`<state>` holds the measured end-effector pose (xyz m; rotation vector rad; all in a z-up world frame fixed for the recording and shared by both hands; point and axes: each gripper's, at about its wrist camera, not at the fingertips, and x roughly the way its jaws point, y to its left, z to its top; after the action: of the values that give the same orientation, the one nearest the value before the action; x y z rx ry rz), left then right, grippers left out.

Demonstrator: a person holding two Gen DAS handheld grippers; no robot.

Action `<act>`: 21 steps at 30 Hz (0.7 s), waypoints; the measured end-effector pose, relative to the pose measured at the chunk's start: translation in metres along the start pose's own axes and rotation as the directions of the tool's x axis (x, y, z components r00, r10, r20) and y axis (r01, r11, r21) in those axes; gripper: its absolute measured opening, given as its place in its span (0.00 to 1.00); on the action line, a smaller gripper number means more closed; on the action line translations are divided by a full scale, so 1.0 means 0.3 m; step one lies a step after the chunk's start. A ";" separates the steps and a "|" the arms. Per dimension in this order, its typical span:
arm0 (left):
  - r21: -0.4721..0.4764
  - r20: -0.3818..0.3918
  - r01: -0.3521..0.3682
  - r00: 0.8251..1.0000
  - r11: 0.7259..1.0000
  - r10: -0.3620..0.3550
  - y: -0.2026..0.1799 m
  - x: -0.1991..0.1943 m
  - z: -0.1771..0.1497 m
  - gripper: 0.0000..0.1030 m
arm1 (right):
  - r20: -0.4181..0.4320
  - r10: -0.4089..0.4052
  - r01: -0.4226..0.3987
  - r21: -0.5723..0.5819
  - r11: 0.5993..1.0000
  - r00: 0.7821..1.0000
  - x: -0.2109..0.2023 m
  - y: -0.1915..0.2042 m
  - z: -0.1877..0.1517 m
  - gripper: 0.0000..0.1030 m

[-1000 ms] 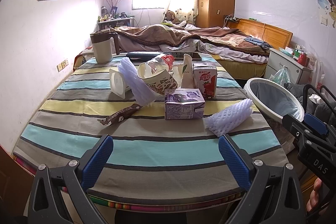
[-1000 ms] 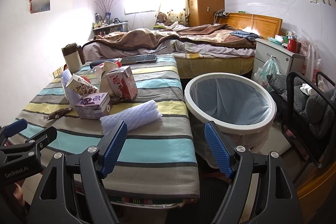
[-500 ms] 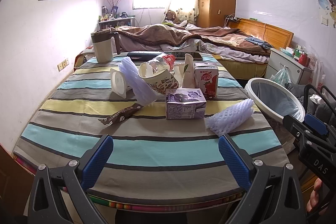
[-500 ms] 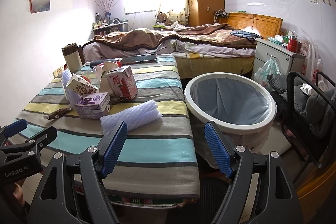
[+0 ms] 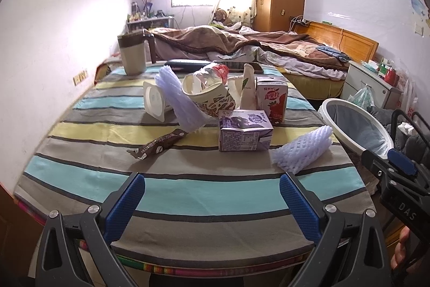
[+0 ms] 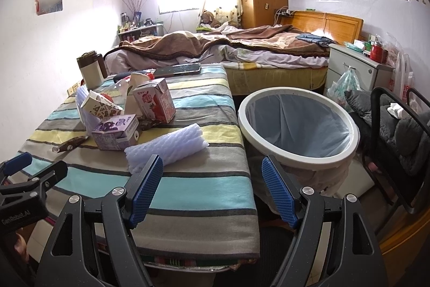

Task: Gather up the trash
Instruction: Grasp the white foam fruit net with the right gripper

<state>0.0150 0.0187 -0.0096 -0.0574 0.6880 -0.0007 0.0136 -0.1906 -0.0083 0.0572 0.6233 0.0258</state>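
Observation:
Trash lies on the striped table point(image 5: 188, 187): a purple carton point(image 5: 244, 130), a red juice carton point(image 5: 271, 100), a white foam net point(image 5: 302, 152), a second foam net point(image 5: 178, 98), a brown wrapper point(image 5: 157, 145), a paper cup point(image 5: 208, 96) and a yogurt tub point(image 5: 154, 104). My left gripper point(image 5: 212, 202) is open over the table's near edge, empty. My right gripper point(image 6: 212, 188) is open too, just short of the foam net point(image 6: 166, 148), with the white-rimmed bin point(image 6: 298, 125) to its right.
A lidded mug point(image 5: 133, 55) and a dark phone point(image 6: 178, 69) sit at the table's far end. Behind is a bed with a brown blanket point(image 5: 228, 42). A nightstand point(image 6: 357, 69) and a dark chair point(image 6: 397, 125) stand right of the bin.
The left wrist view has crept slightly forward toward the table. The right gripper has barely moved. Both stay open.

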 end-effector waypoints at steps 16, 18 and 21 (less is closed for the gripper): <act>-0.036 -0.047 0.025 0.999 0.999 -0.027 0.104 0.113 0.057 0.99 | -0.133 0.141 -0.134 0.056 0.989 0.981 0.171 0.063 0.035 0.75; -0.036 -0.049 0.024 0.998 0.999 -0.026 0.109 0.127 0.064 0.99 | -0.159 0.174 -0.164 0.078 0.983 0.972 0.201 0.076 0.041 0.75; -0.059 -0.058 0.048 0.997 0.997 -0.051 0.131 0.148 0.079 0.99 | -0.193 0.177 -0.164 0.083 0.983 0.965 0.241 0.105 0.046 0.75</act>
<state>0.0636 0.0582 -0.0216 -0.1304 0.7458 -0.0299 0.0801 -0.1569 -0.0372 0.1748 0.8191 0.1797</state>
